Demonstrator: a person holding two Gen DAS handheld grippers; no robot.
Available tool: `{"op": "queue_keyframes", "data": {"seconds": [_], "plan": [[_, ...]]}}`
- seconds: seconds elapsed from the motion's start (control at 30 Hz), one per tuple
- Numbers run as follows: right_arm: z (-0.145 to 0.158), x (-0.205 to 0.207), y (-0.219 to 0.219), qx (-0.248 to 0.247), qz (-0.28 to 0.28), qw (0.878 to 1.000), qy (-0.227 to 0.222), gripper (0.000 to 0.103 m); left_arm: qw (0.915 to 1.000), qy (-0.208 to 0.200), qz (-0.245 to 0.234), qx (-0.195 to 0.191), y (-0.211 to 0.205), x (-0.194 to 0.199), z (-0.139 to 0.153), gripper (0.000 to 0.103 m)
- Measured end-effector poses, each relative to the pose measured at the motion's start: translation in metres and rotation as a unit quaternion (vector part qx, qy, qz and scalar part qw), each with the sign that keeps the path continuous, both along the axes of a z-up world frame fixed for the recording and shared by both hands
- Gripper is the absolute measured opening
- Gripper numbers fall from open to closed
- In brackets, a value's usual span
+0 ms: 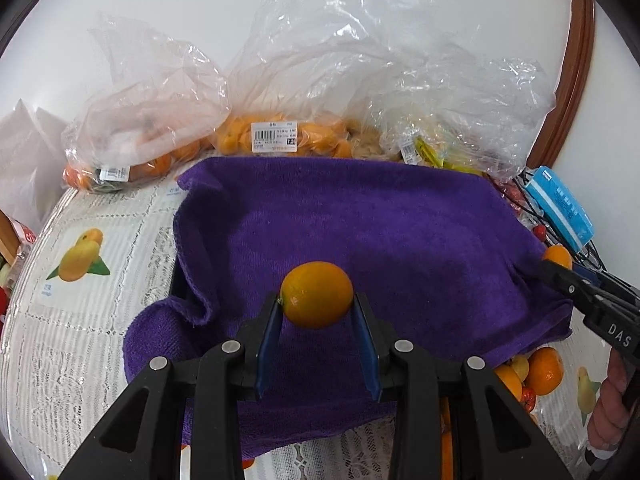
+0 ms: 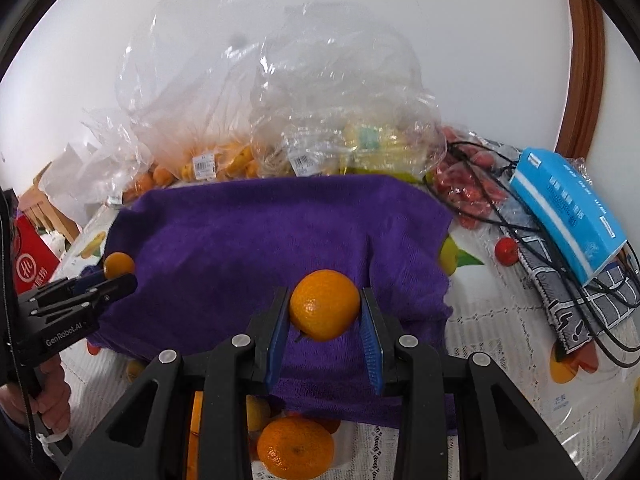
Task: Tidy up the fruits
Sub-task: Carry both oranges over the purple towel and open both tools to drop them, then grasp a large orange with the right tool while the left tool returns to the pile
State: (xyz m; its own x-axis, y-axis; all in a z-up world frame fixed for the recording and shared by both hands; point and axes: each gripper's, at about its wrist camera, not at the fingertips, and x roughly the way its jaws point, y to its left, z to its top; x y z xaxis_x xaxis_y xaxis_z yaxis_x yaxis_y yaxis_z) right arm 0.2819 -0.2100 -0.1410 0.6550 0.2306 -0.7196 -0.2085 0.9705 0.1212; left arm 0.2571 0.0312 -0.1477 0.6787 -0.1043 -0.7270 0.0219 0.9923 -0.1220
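My left gripper [image 1: 317, 306] is shut on a smooth orange kumquat-like fruit [image 1: 317, 294] and holds it above the purple towel [image 1: 360, 220]. My right gripper [image 2: 325, 314] is shut on a round mandarin [image 2: 325, 304] above the same towel [image 2: 260, 232]. Each gripper shows in the other's view: the right one [image 1: 560, 268] at the towel's right edge, the left one [image 2: 116, 276] at its left edge. Loose mandarins lie at the towel's near edge [image 2: 295, 448] [image 1: 544, 370].
Clear plastic bags of oranges [image 1: 276, 136] and yellow fruit [image 2: 360, 144] stand behind the towel against the wall. A blue tissue box [image 2: 568, 208], black cables [image 2: 520, 216], red fruits [image 2: 466, 188] and a red box [image 2: 30, 268] lie around. The tablecloth [image 1: 80, 320] is lace-patterned.
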Motion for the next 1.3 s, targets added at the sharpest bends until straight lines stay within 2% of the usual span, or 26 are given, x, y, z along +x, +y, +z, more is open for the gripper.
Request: {"op": "queue_keyframes", "data": {"seconds": [0.17,0.53,0.7,0.77,0.83,0.9,0.97,1.13,1.3], "plan": [[-0.006,0.000,0.009,-0.024,0.004,1.000,-0.001,0.034,1.0000,0.004,-0.001,-0.001,-0.001,0.002,-0.004,0.034],[-0.012,0.004,0.008,-0.024,0.001,1.000,0.011,0.034,0.9999,0.016,-0.002,-0.001,-0.003,0.005,-0.009,0.034],[-0.008,0.001,0.008,-0.035,-0.004,0.999,-0.002,0.050,0.9998,0.017,-0.007,0.002,-0.007,0.005,-0.009,0.034],[-0.004,-0.001,0.007,-0.029,-0.006,1.000,-0.007,0.063,0.9999,0.013,-0.008,0.005,-0.009,0.004,-0.007,0.035],[0.001,-0.003,0.006,-0.028,-0.010,0.999,-0.017,0.071,0.9999,0.011,-0.008,0.006,-0.009,0.002,-0.004,0.049],[0.005,-0.006,0.006,-0.031,-0.014,0.999,-0.029,0.077,1.0000,0.005,-0.004,0.006,-0.009,0.000,-0.001,0.057],[0.010,-0.008,0.006,-0.035,-0.017,0.999,-0.036,0.083,1.0000,-0.003,-0.004,0.008,-0.009,-0.003,0.004,0.058],[0.019,-0.016,0.004,-0.034,-0.035,0.997,-0.058,0.086,0.9999,-0.014,-0.003,0.009,-0.012,-0.012,0.019,0.058],[0.027,-0.027,0.004,-0.028,-0.035,0.997,-0.061,0.086,0.9994,-0.031,-0.011,0.015,-0.018,-0.026,0.033,0.059]]}}
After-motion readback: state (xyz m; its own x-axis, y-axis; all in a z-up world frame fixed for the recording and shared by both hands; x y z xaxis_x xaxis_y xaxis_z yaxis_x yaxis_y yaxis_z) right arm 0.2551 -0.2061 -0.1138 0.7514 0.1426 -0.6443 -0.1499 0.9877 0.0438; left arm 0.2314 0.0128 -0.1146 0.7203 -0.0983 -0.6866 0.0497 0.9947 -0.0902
